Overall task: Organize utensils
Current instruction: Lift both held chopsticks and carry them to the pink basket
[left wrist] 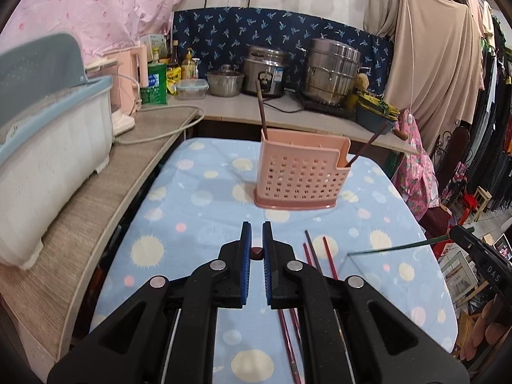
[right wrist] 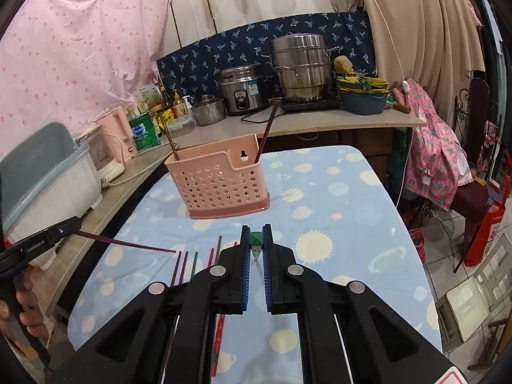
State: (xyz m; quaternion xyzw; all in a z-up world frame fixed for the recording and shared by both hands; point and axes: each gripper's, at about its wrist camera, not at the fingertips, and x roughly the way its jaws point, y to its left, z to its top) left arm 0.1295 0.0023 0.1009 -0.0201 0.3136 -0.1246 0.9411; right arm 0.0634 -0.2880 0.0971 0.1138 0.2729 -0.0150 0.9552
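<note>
The left tongs (left wrist: 257,235) are pinching a dark red chopstick (left wrist: 257,252) end-on between the blue pads, lifted off the bench (left wrist: 198,211) with its blue spotted cloth. In the right wrist view that same stick shows from the side, running out from the left tongs towards the middle of the bench, clear of the cloth.

The right tongs (right wrist: 256,238) are pressed onto a green chopstick (right wrist: 256,239), its blunt end poking up between the pads. From the left wrist view, the green stick reaches in from the right edge of the bench, held in the air.

Over at the far end of the bench stands the pink holder (left wrist: 302,172), full of holes, upright on its base. Two brown chopsticks (left wrist: 261,108) already lean in it, one at each end.

More loose chopsticks (right wrist: 184,265) lie on the cloth at the near edge, side by side and partly hidden under the tongs: reddish ones, a purple pair and a green one.

A hand (right wrist: 19,307) grips the left handle.
</note>
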